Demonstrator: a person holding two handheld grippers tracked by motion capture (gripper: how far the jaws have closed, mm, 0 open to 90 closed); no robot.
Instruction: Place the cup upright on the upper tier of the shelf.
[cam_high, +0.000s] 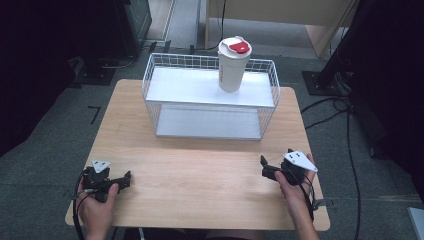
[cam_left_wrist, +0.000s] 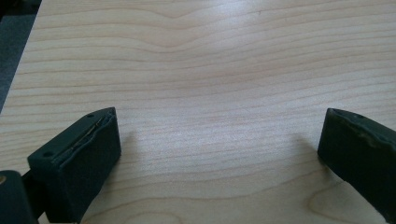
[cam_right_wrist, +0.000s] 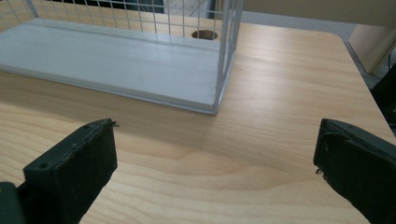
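Observation:
A white tumbler with a red flap on its lid stands upright on the top shelf of a white wire rack, toward the shelf's right end. My left gripper rests low at the table's front left, held by a hand, jaws wide open over bare wood. My right gripper sits at the front right, also open with nothing between its jaws. Ahead of it lie the rack's lower white board and a corner post.
The wooden table has open wood between the two grippers and in front of the rack. A round cable hole lies behind the rack. Cables trail on the grey floor to the right, and dark equipment stands at the back left.

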